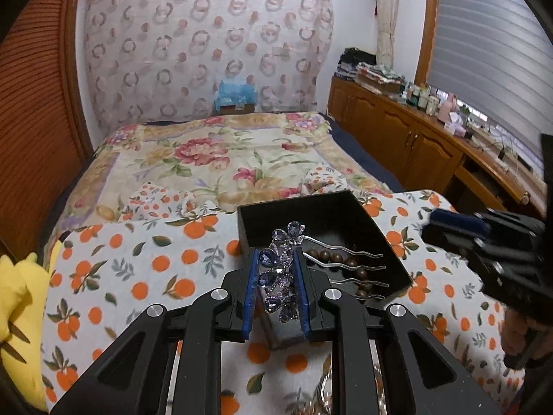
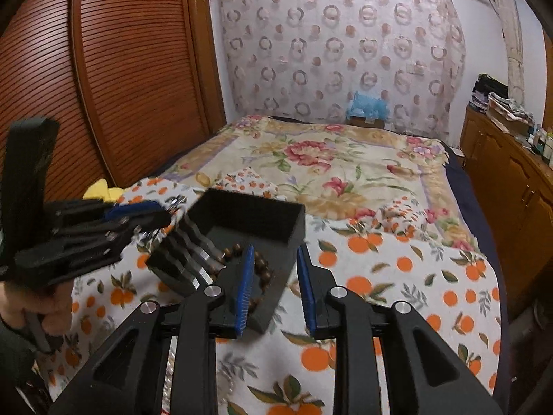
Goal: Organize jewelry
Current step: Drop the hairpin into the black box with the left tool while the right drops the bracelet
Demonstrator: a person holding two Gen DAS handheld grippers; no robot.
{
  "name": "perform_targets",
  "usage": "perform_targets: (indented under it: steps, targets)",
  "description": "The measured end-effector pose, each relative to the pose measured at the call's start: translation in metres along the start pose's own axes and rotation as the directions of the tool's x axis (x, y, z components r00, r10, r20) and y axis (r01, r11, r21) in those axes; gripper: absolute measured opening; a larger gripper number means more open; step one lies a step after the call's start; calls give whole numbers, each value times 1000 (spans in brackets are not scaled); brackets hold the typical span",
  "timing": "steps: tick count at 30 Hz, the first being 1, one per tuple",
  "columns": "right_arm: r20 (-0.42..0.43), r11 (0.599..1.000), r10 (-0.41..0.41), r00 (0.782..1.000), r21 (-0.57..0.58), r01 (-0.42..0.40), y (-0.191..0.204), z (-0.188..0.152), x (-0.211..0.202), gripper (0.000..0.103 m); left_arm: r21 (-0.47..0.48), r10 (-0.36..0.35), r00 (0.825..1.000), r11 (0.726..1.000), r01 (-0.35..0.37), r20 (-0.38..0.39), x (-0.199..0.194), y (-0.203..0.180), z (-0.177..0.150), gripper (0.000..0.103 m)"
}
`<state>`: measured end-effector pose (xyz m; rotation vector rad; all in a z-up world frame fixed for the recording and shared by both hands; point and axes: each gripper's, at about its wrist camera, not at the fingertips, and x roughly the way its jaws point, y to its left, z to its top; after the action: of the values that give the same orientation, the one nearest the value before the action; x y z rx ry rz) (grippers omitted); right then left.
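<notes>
The left tool (image 1: 275,288) is closed on a hair comb (image 1: 281,269) set with blue and purple stones, its blue pads (image 1: 251,290) pressing the jewelled head from both sides. The comb's wavy metal prongs (image 1: 349,269) stretch out toward 3 o'clock, over the open black box (image 1: 311,214). That box sits on a white cloth printed with oranges (image 1: 138,263), which covers a raised surface at the foot of the bed (image 1: 221,159). Inside the box, under the prongs, lies a string of dark brown wooden beads (image 1: 345,264), curled along the side nearest the tool.

In the right wrist view the same box (image 2: 249,214) lies just ahead at 12 o'clock, with the beads (image 2: 259,266) against its near wall. The right tool (image 2: 274,288) hangs over the box's near corner with its jaws parted wide and nothing between them; one blue pad (image 2: 243,287) stands above the beads, the other over the cloth (image 2: 380,276) outside the box. At 9 o'clock the left tool (image 2: 138,214) shows from the side, blurred, with the prongs (image 2: 193,252) slanting down over the box's left edge; the jewelled head cannot be made out there.

Beyond, at 12 o'clock, a flowered bedspread (image 2: 328,162) covers the bed. A wooden cabinet (image 1: 397,128) loaded with bottles and folded cloth runs along at 2 o'clock.
</notes>
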<state>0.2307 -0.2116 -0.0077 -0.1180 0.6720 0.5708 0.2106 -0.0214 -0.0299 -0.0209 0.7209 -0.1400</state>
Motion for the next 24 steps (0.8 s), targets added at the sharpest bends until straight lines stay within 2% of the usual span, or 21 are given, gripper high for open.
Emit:
perform_targets:
  steps: [7,10,16,20,24]
  targets:
    - [-6,1000,7,1000,1,-7,-5,-23,-8,27,22,3,999,1000,-2,-38,17,-12,0,19]
    - [-5,1000,11,1000,-5,-11,-3,-30,-10,27,38,-2,1000,999,3,-27,13,-15,0,30]
    - [-9,999,38,999,-19,-38,9,-45,-15,27,44,-13,1000,999,13,-2,-13,-9,-14,33]
    - [-36,996,74,997,-38,-75,26,-50,-10,27,52,-7,1000,999,6,18,-33,-2,-29,38]
    - [-74,993,99,992,-62,-104,43,-53,2,27,50,-7,1000,999,6,13,-43,6,-42,39]
